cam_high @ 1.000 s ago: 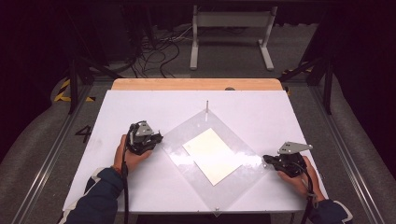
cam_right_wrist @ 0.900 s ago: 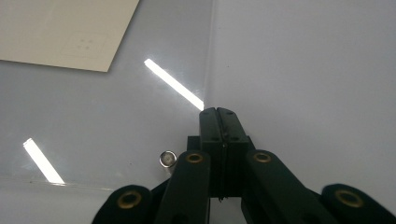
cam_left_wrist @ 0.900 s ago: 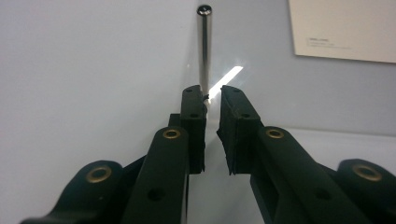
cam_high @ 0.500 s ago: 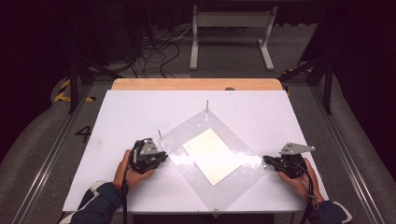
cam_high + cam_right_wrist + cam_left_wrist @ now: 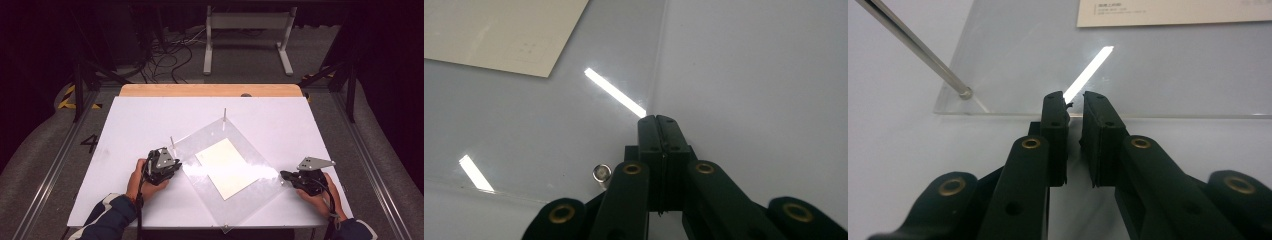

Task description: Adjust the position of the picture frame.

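Two hand-held grippers are resting at the clear plate (image 5: 235, 175) lying on the white worktop (image 5: 135, 120): the left hand-held gripper (image 5: 1074, 102), jaws slightly apart, is meeting its edge; the right hand-held gripper (image 5: 657, 120) is staying closed at its corner.

The white table (image 5: 140, 125) has a strip of light brown wood (image 5: 210, 90) along its far edge. Behind it, on the grey floor (image 5: 240, 75), stand a white metal frame (image 5: 247, 30) and a tangle of black cables (image 5: 170, 55).
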A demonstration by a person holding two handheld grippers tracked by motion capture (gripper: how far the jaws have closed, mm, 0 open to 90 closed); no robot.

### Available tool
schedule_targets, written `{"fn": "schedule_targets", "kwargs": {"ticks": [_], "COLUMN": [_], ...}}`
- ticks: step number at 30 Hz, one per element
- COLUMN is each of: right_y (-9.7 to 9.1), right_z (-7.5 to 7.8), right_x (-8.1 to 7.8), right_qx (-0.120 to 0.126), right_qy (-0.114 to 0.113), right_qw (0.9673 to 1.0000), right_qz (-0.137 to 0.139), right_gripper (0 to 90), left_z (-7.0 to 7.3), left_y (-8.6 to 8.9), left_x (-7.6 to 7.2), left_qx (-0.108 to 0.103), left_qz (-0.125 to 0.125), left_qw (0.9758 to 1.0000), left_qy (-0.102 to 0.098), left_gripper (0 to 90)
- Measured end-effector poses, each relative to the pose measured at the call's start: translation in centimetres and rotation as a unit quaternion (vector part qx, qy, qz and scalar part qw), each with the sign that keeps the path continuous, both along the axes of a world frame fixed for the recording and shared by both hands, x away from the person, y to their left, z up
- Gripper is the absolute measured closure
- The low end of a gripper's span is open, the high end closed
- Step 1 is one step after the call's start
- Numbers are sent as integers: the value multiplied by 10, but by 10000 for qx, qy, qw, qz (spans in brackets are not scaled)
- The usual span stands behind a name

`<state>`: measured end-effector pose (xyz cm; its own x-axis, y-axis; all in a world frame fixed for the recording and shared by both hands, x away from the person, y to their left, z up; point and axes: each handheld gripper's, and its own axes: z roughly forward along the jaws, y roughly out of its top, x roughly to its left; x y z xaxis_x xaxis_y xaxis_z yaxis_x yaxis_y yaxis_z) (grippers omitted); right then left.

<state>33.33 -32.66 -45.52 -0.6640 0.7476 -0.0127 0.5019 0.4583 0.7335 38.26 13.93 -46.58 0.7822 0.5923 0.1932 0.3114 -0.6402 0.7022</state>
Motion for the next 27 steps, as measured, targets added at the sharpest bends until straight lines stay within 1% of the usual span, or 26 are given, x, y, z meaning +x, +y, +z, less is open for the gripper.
{"fn": "schedule_targets", "kwargs": {"ticks": [2, 3, 4, 6, 7, 8, 10, 11, 12, 14, 15, 17, 19, 20, 24, 26, 27], "right_y": [4, 7, 7, 12, 17, 17, 20, 23, 25, 28, 30, 33, 36, 37, 44, 47, 48], "right_z": [0, -1, -1, -1, -1, -1, -1, -1, -1, -1, -1, -1, -1, -1, -1, 0, 0], "right_x": [-4, -8, -8, -13, -18, -18, -22, -24, -26, -29, -31, -33, -35, -36, -41, -43, -43], "right_qx": [-6, -28, -28, -52, -182, -182, -182, -195, -208, -219, -261, -269, -275, -266, -263, -231, -193], "right_qy": [-30, -42, -42, -90, -183, -183, -185, -193, -198, -192, -214, -219, -215, -205, -182, -80, -21], "right_qw": [10000, 10000, 10000, 9999, 9996, 9996, 9997, 9996, 9996, 9996, 9994, 9993, 9993, 9993, 9987, 9980, 9972], "right_qz": [10, -7, -7, -56, -66, -66, -35, -15, 21, 48, 76, 113, 155, 191, 400, 587, 719], "right_gripper": [900, 900, 900, 900, 900, 900, 900, 900, 900, 900, 900, 900, 900, 900, 900, 900, 900], "left_z": [-1, 0, 0, 1, 1, 1, 0, 0, 0, 1, 1, 0, 1, 1, 1, 1, 0], "left_y": [0, 1, 1, 0, 0, 1, 2, 2, 2, 5, 6, 7, 6, 7, 8, 10, 11], "left_x": [6, 11, 11, 17, 20, 22, 27, 29, 32, 38, 40, 43, 47, 49, 56, 60, 61], "left_qx": [-24, 0, 0, 124, 148, 137, 234, 202, 125, 33, 11, -30, 3, -23, -92, -115, -205], "left_qz": [-3, -8, -8, 37, 57, 86, 89, 122, 165, 170, 180, 184, 193, 229, 285, 314, 354], "left_qw": [10000, 10000, 10000, 9999, 9998, 9998, 9994, 9995, 9997, 9998, 9998, 9998, 9998, 9997, 9995, 9994, 9991], "left_qy": [-12, 10, 10, -80, -105, -118, -236, -192, -103, 10, 10, 46, 49, 81, 99, 108, 147], "left_gripper": [816, 810, 799, 802, 813, 813, 821, 835, 851, 853, 852, 860, 863, 864, 866, 851, 841]}}
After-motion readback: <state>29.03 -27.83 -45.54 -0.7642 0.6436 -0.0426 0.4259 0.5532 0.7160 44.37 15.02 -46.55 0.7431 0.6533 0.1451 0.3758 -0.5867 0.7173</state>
